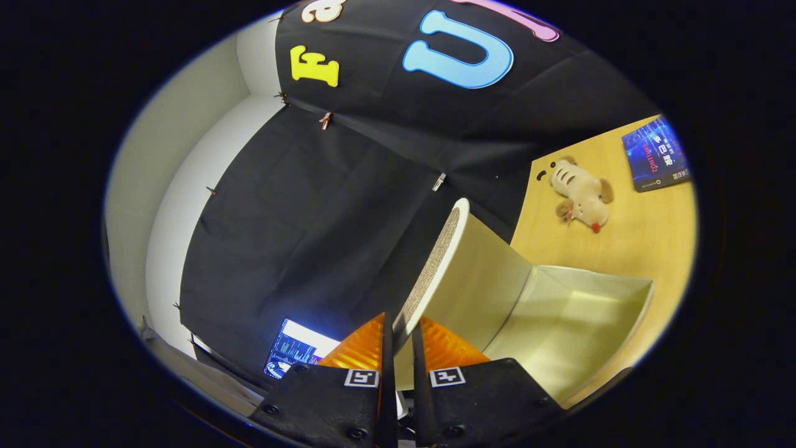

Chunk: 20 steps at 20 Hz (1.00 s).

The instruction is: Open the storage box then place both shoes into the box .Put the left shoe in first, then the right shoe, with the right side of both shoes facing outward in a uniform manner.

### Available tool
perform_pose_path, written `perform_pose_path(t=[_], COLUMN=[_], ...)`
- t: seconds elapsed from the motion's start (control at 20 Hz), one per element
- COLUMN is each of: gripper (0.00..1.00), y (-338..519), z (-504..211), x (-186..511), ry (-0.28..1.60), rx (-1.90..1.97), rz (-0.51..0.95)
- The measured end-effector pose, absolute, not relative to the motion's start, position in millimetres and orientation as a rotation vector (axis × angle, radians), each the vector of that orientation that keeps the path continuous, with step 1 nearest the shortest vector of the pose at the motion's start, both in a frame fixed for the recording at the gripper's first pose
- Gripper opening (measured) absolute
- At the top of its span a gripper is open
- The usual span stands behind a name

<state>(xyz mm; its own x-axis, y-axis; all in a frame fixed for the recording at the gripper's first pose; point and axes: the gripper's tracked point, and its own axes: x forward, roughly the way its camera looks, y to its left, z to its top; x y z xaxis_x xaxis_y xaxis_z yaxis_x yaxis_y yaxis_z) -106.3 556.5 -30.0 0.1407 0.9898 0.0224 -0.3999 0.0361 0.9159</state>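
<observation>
The gripper (398, 333) was clenched on the lid's (435, 267) edge, the lid raised upright; the open box (578, 311) lay just beyond, on the worktop (647, 242).

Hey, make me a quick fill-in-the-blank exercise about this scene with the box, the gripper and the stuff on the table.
1. The gripper is shut on the box's ____.
2. The storage box is ____ inside.
3. The plush toy lies on the ____, beyond the box.
4. The blue book lies beside the ____.

Missing words: lid; empty; table; plush toy
</observation>
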Motion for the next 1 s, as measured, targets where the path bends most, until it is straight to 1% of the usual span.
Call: perform_pose_path(t=[0.45, 0.55, 0.7, 0.75, 0.8, 0.9, 1.0], gripper=[0.16, 0.21, 0.44, 0.50, 0.61, 0.75, 0.83], y=[608, 613, 613, 612, 613, 615, 614], z=[-22, -31, -39, -40, -41, -41, -41], x=[-110, -105, -101, -99, -98, -102, -106], ry=[0.777, 0.769, 0.771, 0.769, 0.771, 0.773, 0.764], rx=[0.936, 0.902, 0.868, 0.862, 0.861, 0.859, 0.840], rz=[1.245, 1.223, 1.207, 1.202, 1.199, 1.207, 1.217])
